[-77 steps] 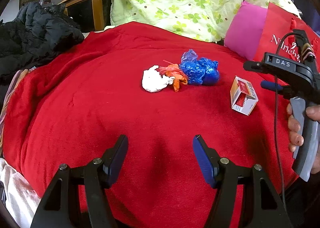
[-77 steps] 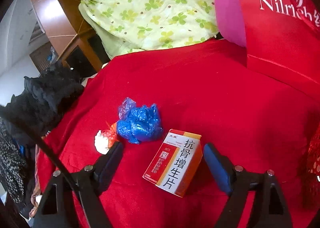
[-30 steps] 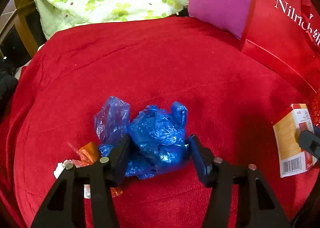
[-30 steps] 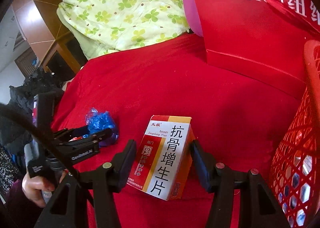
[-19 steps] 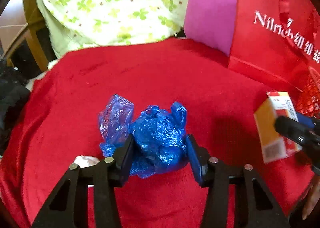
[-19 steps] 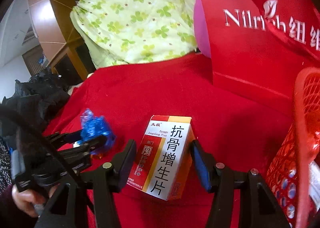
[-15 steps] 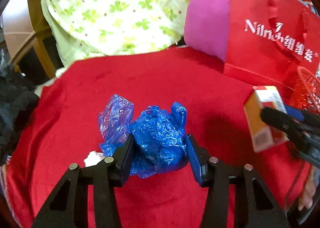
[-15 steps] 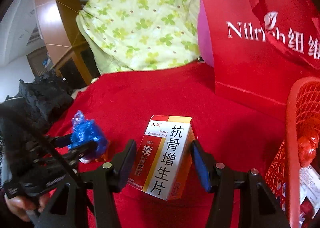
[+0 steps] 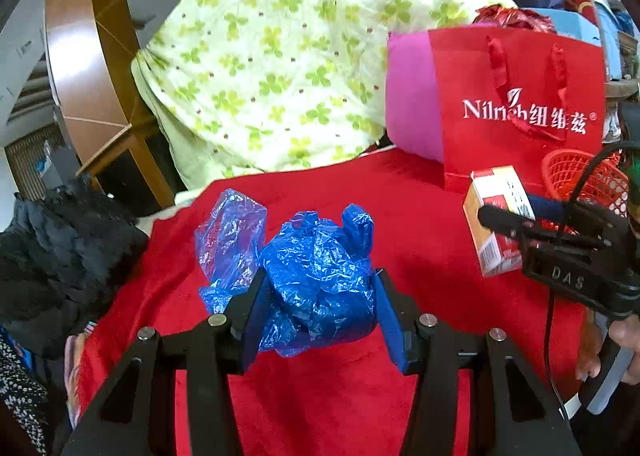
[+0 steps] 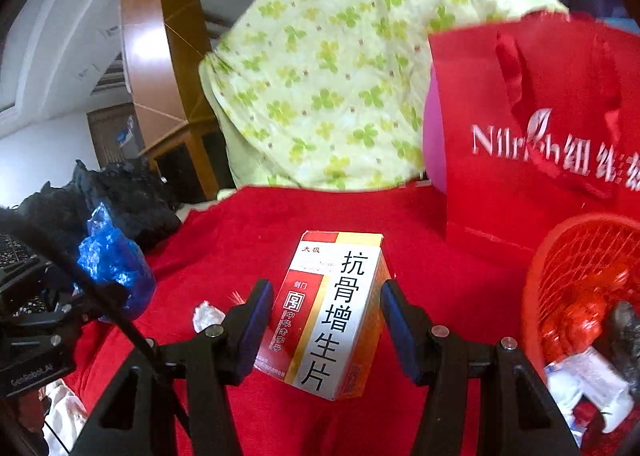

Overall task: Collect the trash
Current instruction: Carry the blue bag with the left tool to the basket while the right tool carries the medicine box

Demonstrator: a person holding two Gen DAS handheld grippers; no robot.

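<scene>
Right wrist view: both trash items gripped, red basket [image 10: 532, 296] ahead-right
right gripper [image 10: 326, 320] clamps medicine box [image 10: 332, 312] nearer basket; left gripper [image 9: 318, 296] clamps blue bag [image 9: 316, 280] farther left

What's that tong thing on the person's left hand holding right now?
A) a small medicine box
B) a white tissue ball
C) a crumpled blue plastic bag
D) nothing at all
C: the left tongs have their blue pads pressed on either side of the crumpled blue plastic bag, lifted above the red blanket.
</scene>
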